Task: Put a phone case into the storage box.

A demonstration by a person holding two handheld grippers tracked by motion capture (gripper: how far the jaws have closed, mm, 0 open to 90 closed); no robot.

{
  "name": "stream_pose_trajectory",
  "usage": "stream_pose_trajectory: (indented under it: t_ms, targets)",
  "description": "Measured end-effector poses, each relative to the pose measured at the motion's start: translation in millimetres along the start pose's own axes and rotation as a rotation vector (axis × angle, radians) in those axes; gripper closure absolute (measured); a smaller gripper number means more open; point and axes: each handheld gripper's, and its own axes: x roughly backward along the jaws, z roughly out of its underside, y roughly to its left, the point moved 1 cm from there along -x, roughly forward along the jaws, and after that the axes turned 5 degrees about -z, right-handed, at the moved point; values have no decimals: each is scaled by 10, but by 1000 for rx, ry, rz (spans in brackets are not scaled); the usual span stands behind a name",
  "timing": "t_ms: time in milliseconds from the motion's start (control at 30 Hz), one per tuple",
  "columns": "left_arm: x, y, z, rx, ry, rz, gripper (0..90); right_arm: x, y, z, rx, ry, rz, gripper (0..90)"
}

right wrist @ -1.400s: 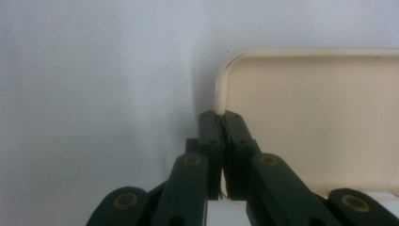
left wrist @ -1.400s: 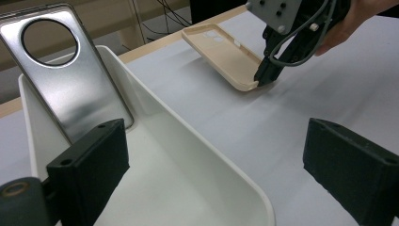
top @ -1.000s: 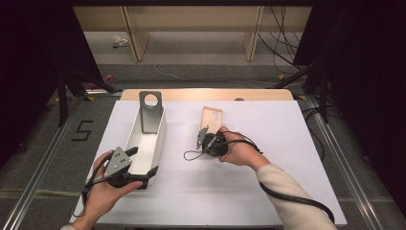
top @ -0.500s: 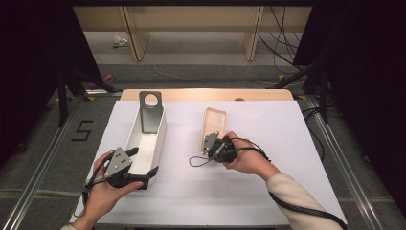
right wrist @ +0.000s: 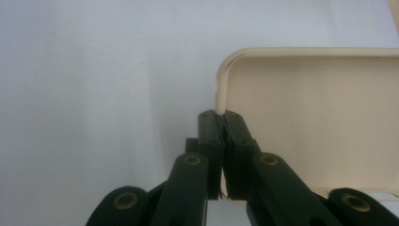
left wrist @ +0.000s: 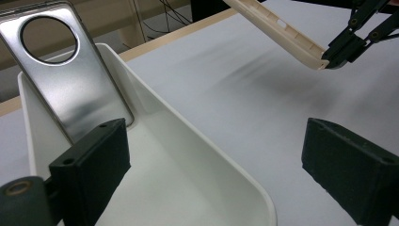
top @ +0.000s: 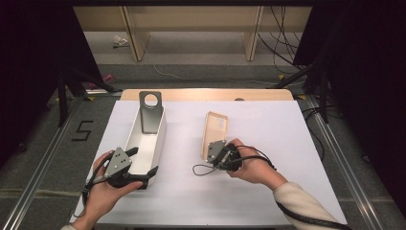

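White tray (top: 158, 132) on tabletop (top: 268, 191) holding propped silver phone plate (top: 151, 112), left gripper (top: 143, 167) jaws open astride tray wall, right gripper (top: 213, 149) jaws clamped on beige phone case (top: 215, 132) edge

The cream plastic phone case (top: 215, 134) is a thin rounded-corner shell with a raised rim and small cut-outs along one long edge (left wrist: 277, 29). It is pinched at the rim of its near end (right wrist: 221, 101), hollow side showing, and in the left gripper view it tilts, its near end off the white worktop (top: 287, 143). It lies lengthwise away from the person, right of centre, well apart from the white tray.
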Motion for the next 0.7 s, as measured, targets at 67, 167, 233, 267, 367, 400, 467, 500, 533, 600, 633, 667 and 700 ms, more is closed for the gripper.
stream_pose_trajectory:
  t_ms: [67, 167, 233, 267, 367, 400, 467, 500, 533, 600, 633, 667, 700]
  targets:
    - [0, 0, 0, 0, 0, 0, 78, 14, 14, 1, 3, -9, -2, 880]
    - [2, 2, -1, 0, 0, -1, 78, 33, 37, 4, 9, -16, -6, 879]
    - [5, 5, -3, 0, -1, -3, 78, 41, 71, 7, -2, -14, -2, 880]
    - [6, 6, -3, 0, -2, -3, 78, 42, 86, 10, 0, -16, 0, 879]
    - [7, 5, -3, -1, -2, -3, 78, 61, 134, 20, -5, -22, -10, 879]
    - [8, 4, -4, 0, -3, -3, 78, 69, 142, 26, 0, -27, -12, 879]
    - [9, 4, -5, -1, -4, -3, 78, 89, 170, 34, -11, -35, -15, 879]
    - [9, 4, -5, 0, -3, -3, 78, 101, 176, 40, -11, -37, -16, 879]
    - [9, 5, -5, -1, -3, -3, 78, 111, 177, 46, -6, -46, -17, 880]
    - [10, 7, -5, 0, -4, -3, 78, 134, 196, 60, -20, -55, -23, 879]
    - [10, 9, -5, 1, -4, -3, 78, 147, 198, 68, -17, -60, -24, 879]
    - [11, 10, -5, 2, -4, -4, 78, 158, 199, 77, -17, -72, -23, 879]
    - [11, 12, -4, 2, -4, -5, 78, 173, 204, 91, -17, -79, -29, 880]
